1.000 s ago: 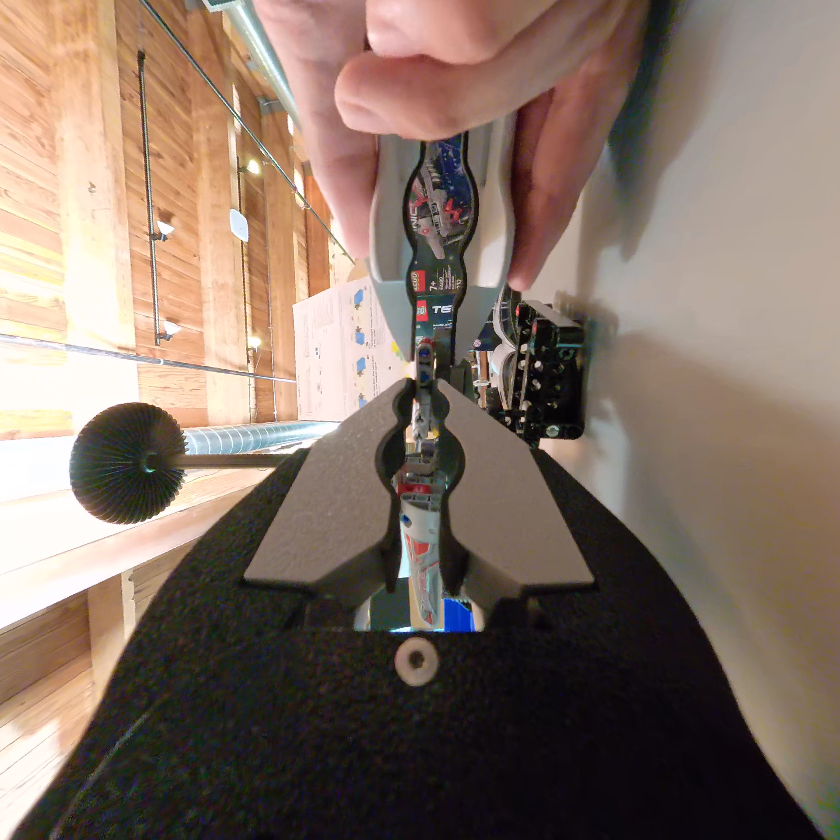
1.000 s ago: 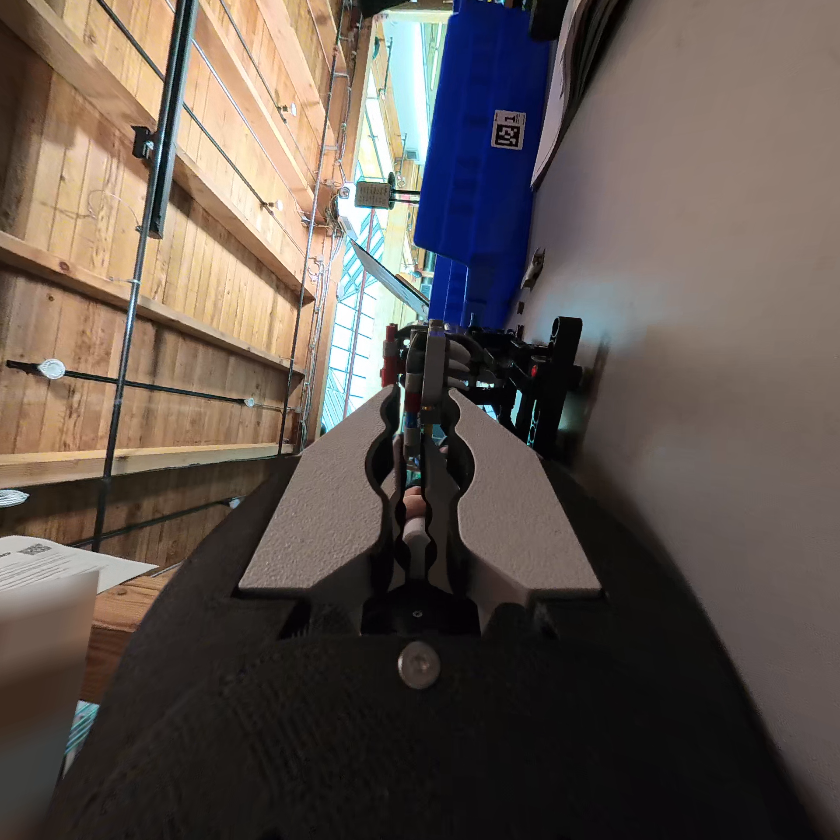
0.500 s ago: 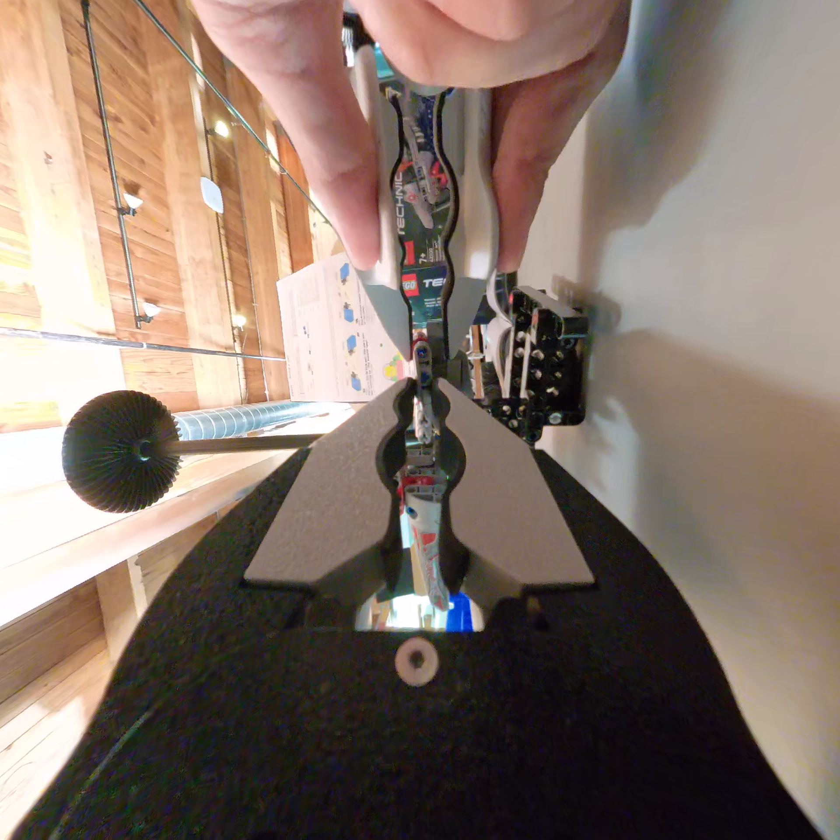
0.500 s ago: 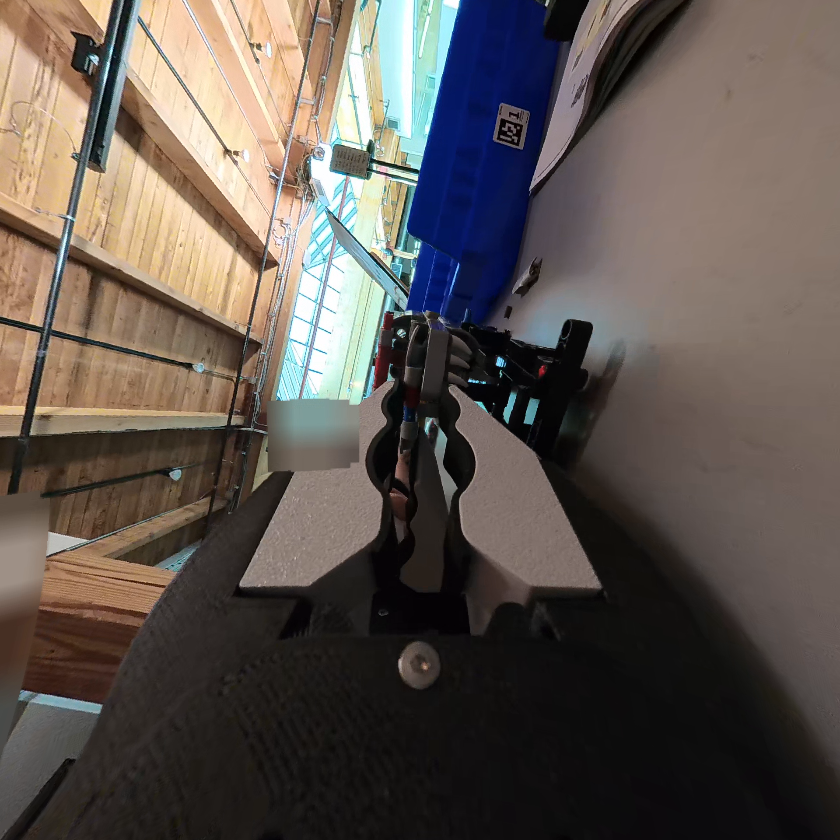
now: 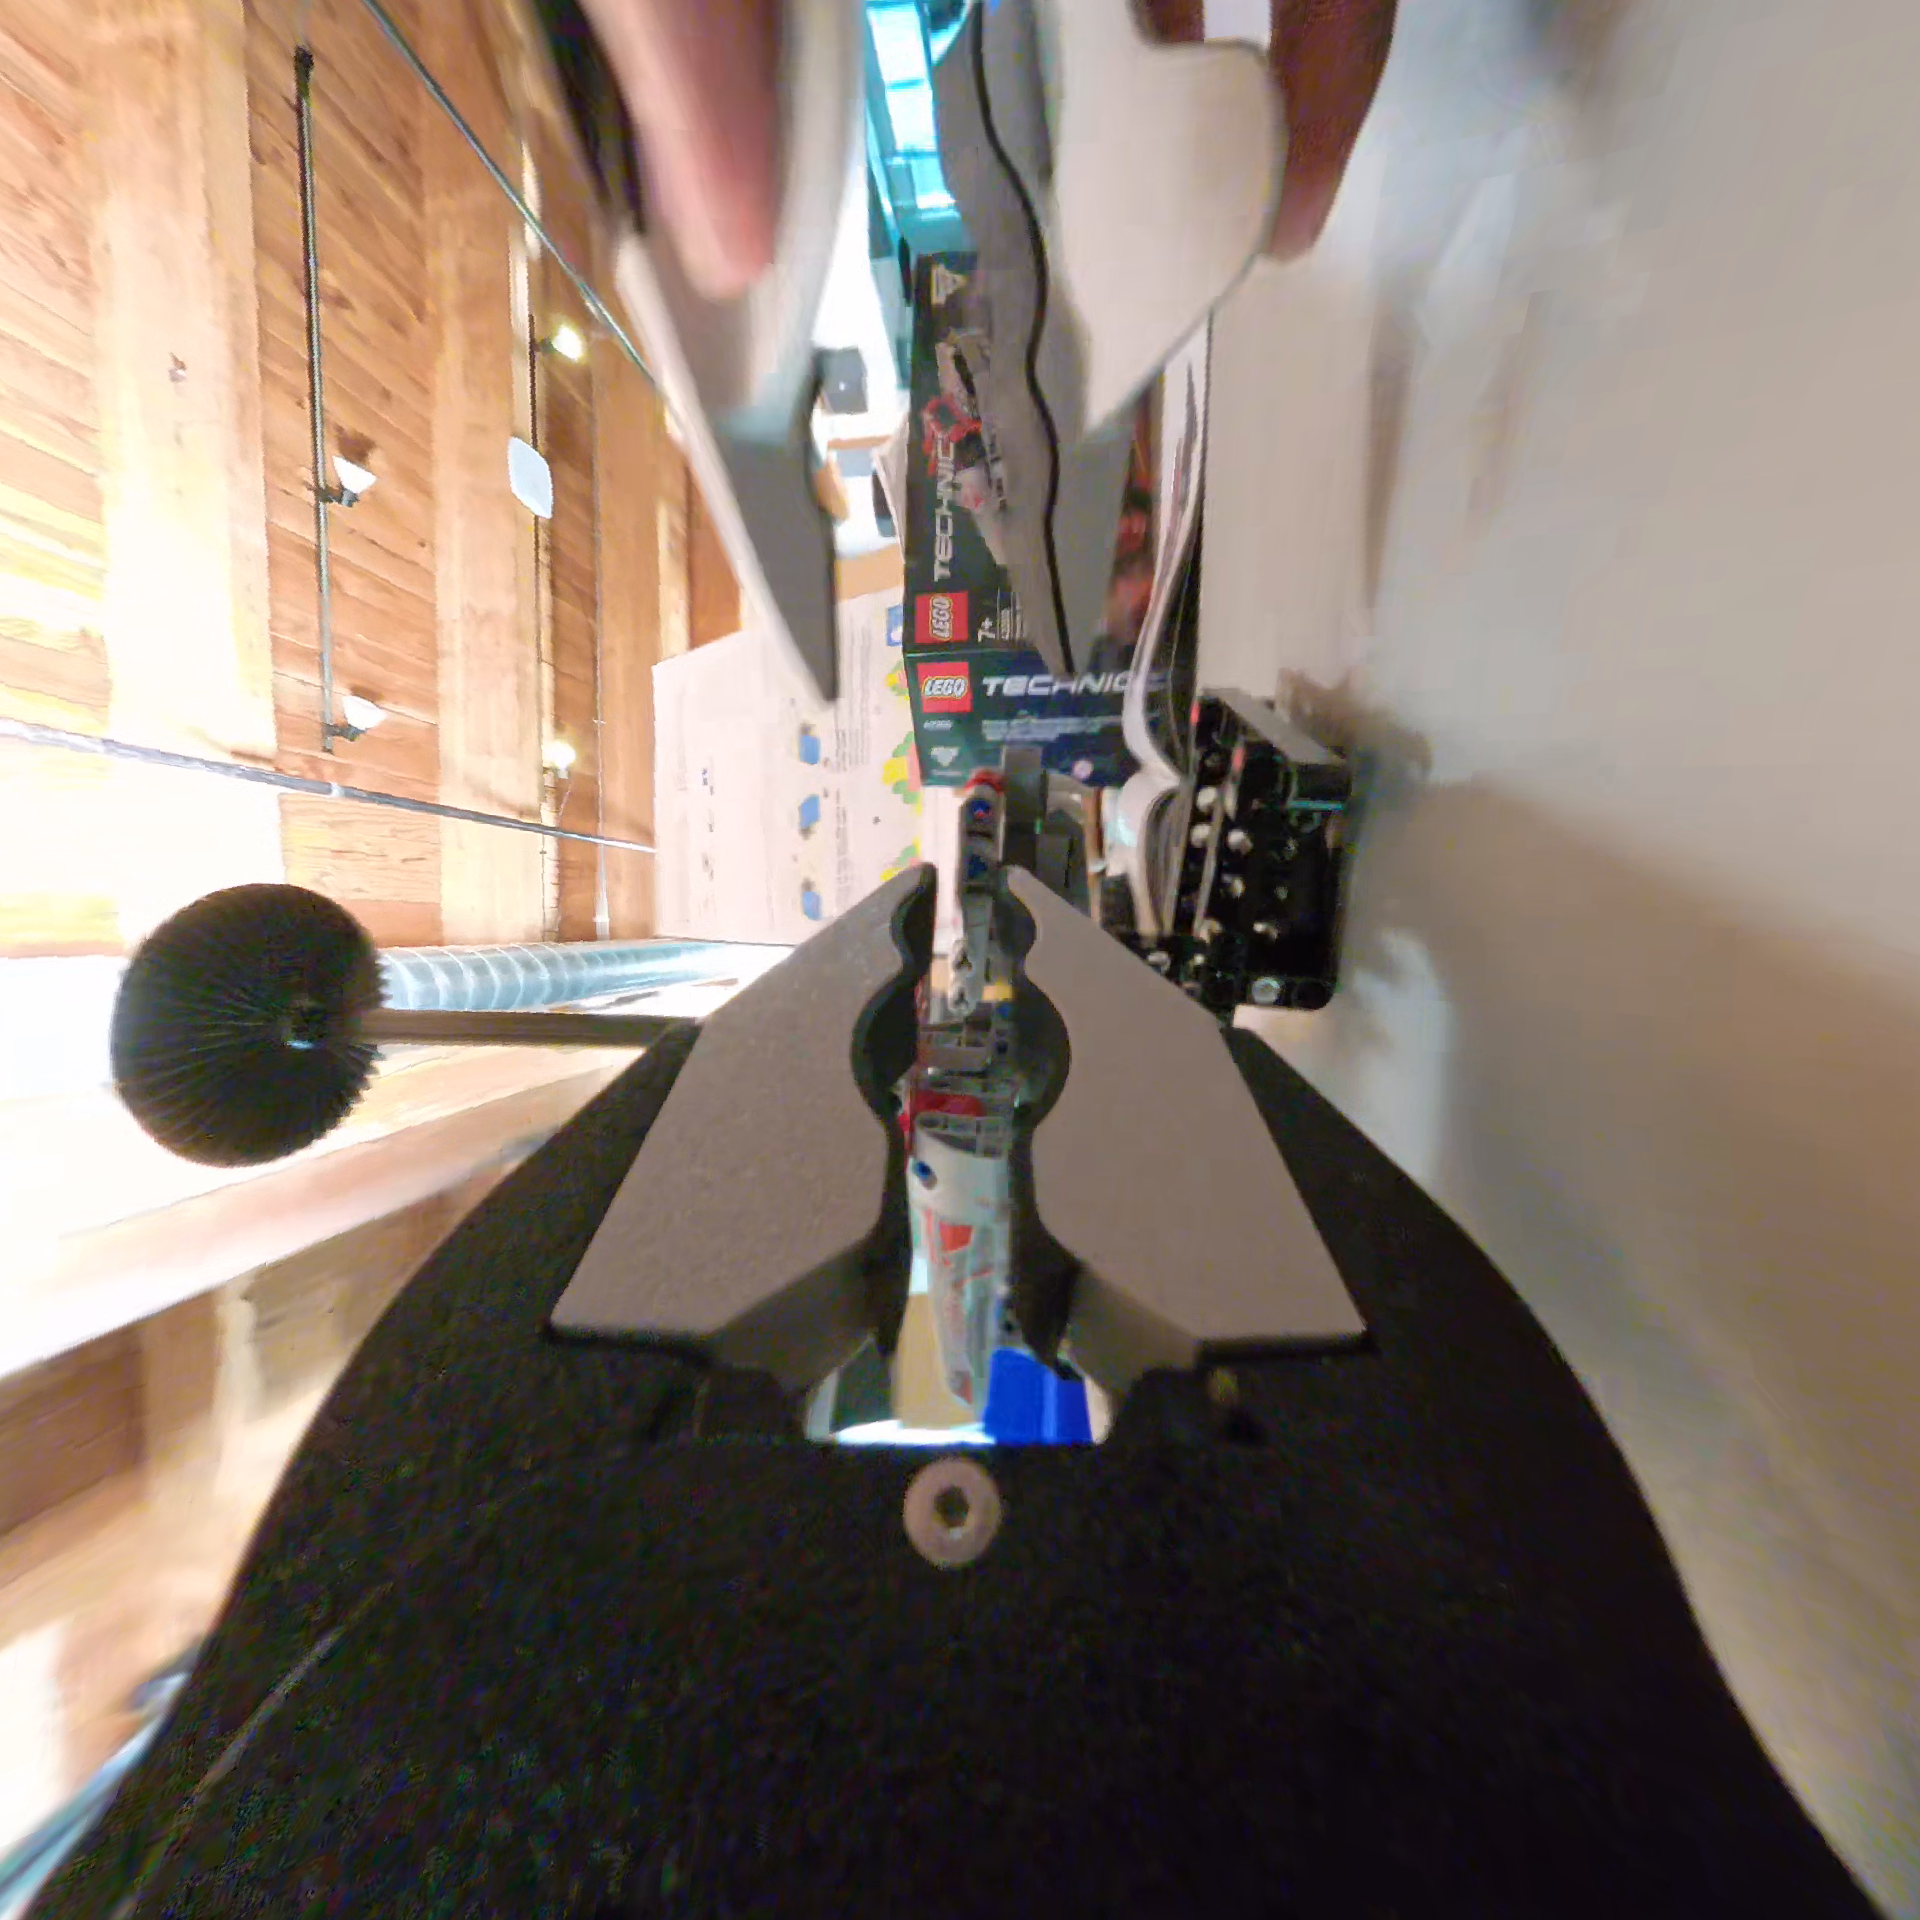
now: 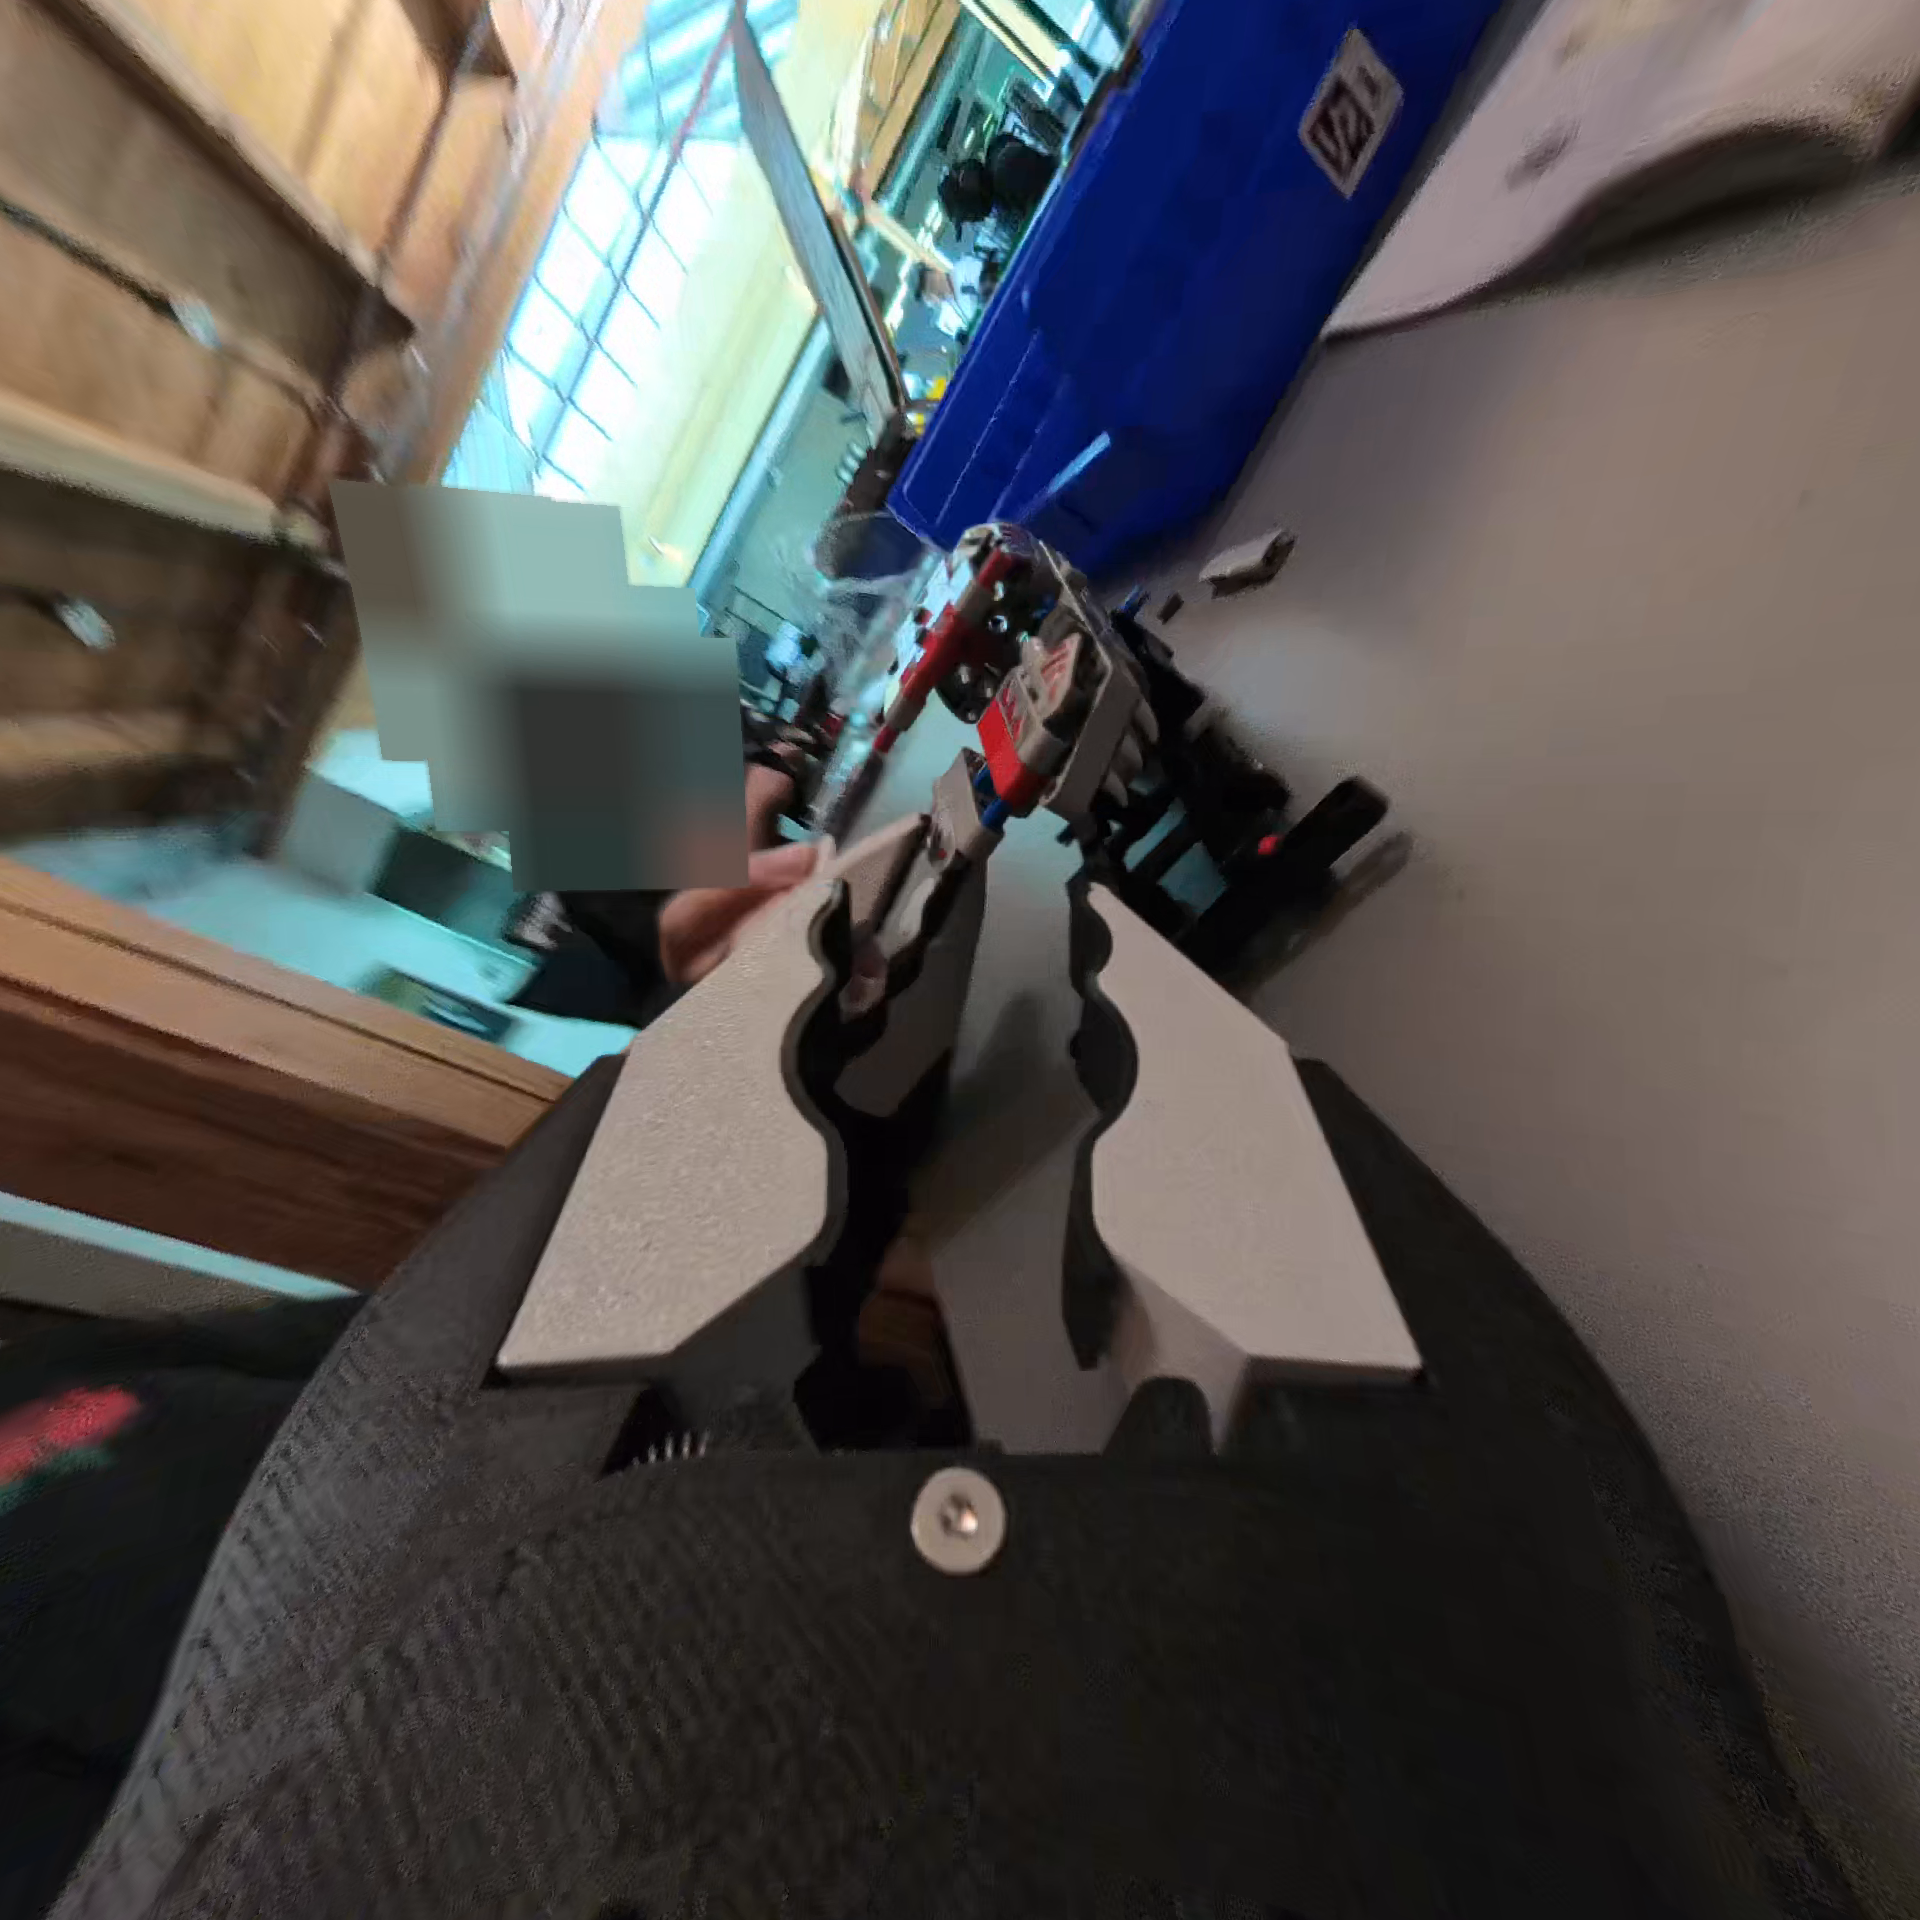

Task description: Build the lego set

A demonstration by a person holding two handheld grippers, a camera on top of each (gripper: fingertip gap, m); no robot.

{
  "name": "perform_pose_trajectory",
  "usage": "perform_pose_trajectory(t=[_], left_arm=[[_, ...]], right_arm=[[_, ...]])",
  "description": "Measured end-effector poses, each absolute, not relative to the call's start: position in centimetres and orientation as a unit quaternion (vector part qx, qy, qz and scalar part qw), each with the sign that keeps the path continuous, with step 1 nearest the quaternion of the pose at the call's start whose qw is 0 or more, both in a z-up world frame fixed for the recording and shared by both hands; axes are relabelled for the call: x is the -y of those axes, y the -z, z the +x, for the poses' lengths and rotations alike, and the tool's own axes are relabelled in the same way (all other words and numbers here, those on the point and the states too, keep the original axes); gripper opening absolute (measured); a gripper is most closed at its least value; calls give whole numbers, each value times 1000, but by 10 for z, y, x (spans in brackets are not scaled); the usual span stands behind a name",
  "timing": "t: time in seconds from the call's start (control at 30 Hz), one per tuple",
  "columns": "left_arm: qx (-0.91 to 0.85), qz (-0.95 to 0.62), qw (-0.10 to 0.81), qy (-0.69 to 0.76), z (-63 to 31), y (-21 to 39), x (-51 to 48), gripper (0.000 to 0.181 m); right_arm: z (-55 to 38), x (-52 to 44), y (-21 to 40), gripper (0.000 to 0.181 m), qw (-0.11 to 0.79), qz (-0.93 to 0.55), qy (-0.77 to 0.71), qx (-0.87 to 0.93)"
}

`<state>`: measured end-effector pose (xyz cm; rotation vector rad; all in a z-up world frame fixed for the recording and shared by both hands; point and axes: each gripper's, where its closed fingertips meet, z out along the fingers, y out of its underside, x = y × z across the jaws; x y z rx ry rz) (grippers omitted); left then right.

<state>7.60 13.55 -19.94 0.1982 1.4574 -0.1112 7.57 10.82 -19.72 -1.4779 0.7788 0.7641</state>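
The lego model point(image 6: 1029, 686) is white, red and grey on a black frame point(image 6: 1195, 810) that rests against the pale table point(image 6: 1610, 831). My left gripper point(image 5: 971, 883) is shut on a thin grey beam of the model point(image 5: 977, 935); the black frame point(image 5: 1257, 883) sits just to its right. My right gripper point(image 6: 956, 894) is open and empty, drawn back from the model. It also shows blurred at the top of the left wrist view point(image 5: 940, 665), held by a hand. The left gripper point(image 6: 935, 842) shows in the right wrist view, still pinching the model.
A lego box point(image 5: 966, 623) and an instruction sheet point(image 5: 758, 790) stand behind the model. A blue bin point(image 6: 1143, 312), an open booklet point(image 6: 1714, 156) and small loose pieces point(image 6: 1242, 561) lie farther along the table. A black round brush point(image 5: 244, 1023) sticks out at the left. Both grippers' tips are close together, under 4 cm apart.
My right gripper has opened, let go of the model and pulled back and away, swinging its view. My left gripper stays shut on the model, almost still.
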Motion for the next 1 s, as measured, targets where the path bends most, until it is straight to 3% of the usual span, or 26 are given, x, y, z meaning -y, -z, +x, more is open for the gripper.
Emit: perform_pose_trajectory(t=[0.03, 0.1, 0.2, 0.4, 0.6, 0.67, 0.77, 0.83, 1.0], left_arm=[[-672, 75, 732, 85, 73, 198, -134, 12], [-691, 35, 704, 161, 65, 190, -133, 26], [-713, -15, 663, 227, 62, 169, -145, 36], [-864, -102, 437, 227, 70, 165, -198, 63], [-929, -59, 243, 273, 94, 158, -193, 79], [-955, -59, 152, 247, 97, 171, -185, 92], [-984, -36, 66, 161, 99, 201, -189, 84], [-993, -9, 41, 111, 100, 214, -195, 69], [-993, 26, 91, 66, 102, 215, -194, 59]], right_arm=[[79, -99, 197, 31, 615, -676, -274, -299], [92, -85, 203, 37, 611, -743, -134, -237], [89, -86, 206, 45, 589, -791, -58, -153], [74, -111, 234, 69, 510, -852, -43, -107], [84, -138, 222, 82, 537, -840, -4, -80], [84, -144, 223, 85, 540, -837, -28, -82], [82, -140, 223, 83, 538, -838, -32, -82], [81, -130, 221, 85, 537, -839, -31, -85], [90, -95, 223, 86, 529, -836, -66, -130]])
